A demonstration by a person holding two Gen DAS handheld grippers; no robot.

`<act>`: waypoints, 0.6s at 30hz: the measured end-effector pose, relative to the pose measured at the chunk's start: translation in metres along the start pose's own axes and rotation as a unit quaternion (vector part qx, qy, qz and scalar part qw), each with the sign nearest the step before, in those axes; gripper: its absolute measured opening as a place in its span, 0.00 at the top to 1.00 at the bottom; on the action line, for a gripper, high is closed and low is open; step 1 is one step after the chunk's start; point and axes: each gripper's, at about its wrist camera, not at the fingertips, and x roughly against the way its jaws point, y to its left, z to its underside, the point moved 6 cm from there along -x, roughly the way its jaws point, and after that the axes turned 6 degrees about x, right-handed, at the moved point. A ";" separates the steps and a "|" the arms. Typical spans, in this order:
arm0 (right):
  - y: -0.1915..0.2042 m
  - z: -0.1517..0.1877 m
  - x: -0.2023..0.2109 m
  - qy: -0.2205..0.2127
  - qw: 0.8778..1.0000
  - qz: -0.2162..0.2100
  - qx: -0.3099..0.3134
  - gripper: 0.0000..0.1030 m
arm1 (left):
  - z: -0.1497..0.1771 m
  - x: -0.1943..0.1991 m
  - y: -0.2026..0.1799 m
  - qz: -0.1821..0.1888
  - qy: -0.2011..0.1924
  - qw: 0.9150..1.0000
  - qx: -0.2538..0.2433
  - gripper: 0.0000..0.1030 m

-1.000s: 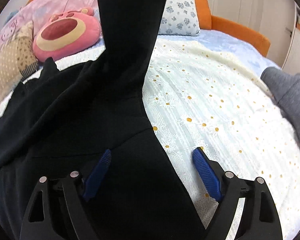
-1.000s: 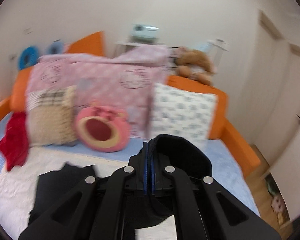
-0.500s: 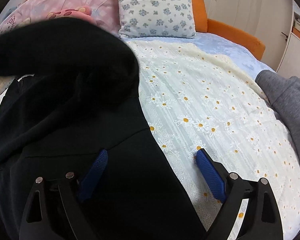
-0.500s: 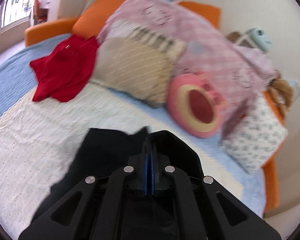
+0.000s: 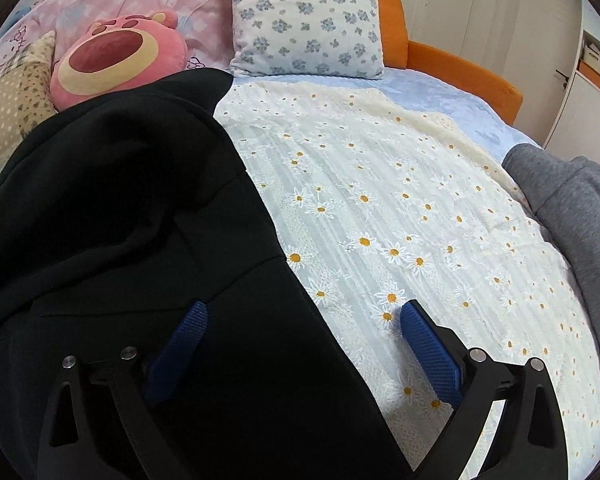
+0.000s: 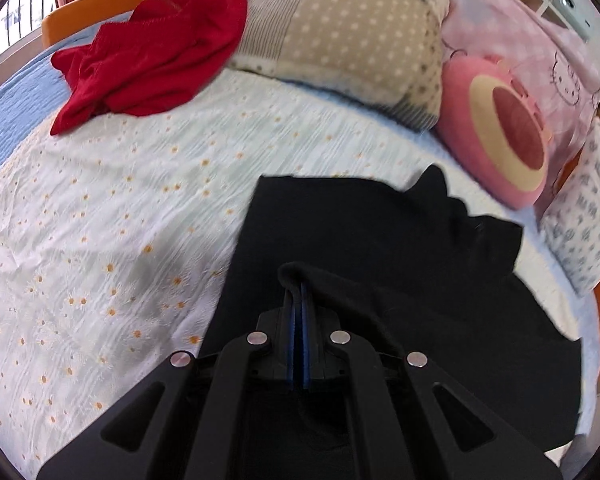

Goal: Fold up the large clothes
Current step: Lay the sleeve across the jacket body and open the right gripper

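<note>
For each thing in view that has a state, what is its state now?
Black garment: spread on the bed, one part folded over.
Left claw: open, jaws have just been opening, over the garment's edge, gripping nothing.
Right claw: shut on black fabric.
Red garment: crumpled.
Grey garment: unfolded heap.

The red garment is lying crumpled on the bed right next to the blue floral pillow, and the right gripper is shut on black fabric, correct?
Not quite. The red garment lies crumpled beside the beige polka-dot pillow, not the blue floral pillow, as the right wrist view shows. The right gripper is indeed shut on the black garment.
</note>
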 end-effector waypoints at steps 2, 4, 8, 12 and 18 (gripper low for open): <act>0.006 0.004 -0.005 0.001 1.000 0.004 -0.007 0.96 | 0.000 0.001 0.001 0.003 0.000 1.000 0.001 0.05; 0.009 0.010 -0.009 0.012 1.000 0.003 -0.028 0.93 | 0.000 0.000 0.001 0.004 0.001 1.000 0.001 0.04; 0.013 0.018 -0.005 0.046 0.998 0.005 -0.034 0.84 | 0.001 0.000 0.001 0.000 0.002 1.000 -0.002 0.04; 0.012 0.024 0.017 0.075 0.994 -0.052 -0.051 0.16 | 0.002 0.001 0.001 -0.007 0.004 1.000 -0.008 0.03; 0.006 0.024 0.103 0.027 0.995 -0.091 -0.004 0.14 | 0.004 0.002 0.002 -0.015 0.006 1.000 -0.013 0.03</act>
